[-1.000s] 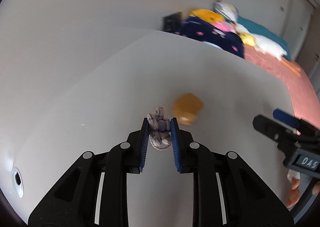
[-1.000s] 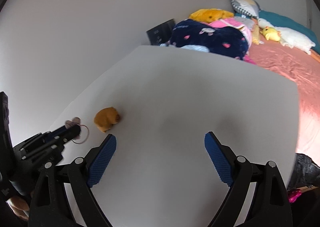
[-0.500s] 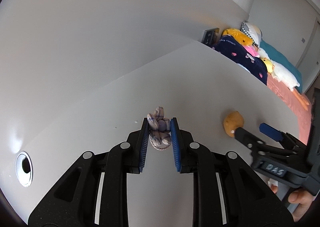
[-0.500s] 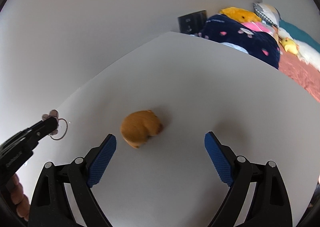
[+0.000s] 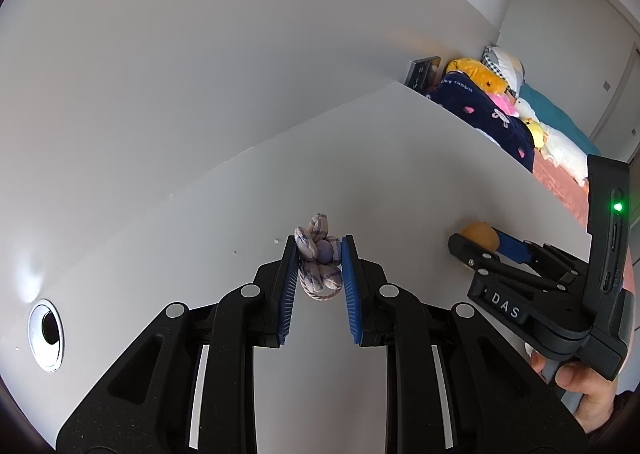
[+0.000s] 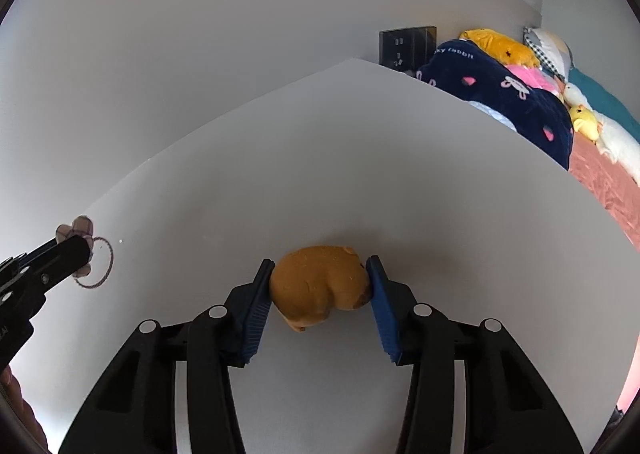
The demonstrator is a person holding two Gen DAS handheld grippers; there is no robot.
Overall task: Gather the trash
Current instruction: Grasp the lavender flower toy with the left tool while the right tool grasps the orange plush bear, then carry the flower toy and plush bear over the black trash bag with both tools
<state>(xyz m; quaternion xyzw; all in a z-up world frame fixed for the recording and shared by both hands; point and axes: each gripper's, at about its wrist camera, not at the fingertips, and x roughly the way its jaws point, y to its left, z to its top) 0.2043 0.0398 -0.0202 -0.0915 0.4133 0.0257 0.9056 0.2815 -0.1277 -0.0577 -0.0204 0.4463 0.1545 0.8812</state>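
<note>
Now | left tongs clamp cloth knot | right tongs just closed, seemingly touching orange toy

A white surface meets the wall. An orange plush toy lies on it, well away from a round grommet hole.
</note>
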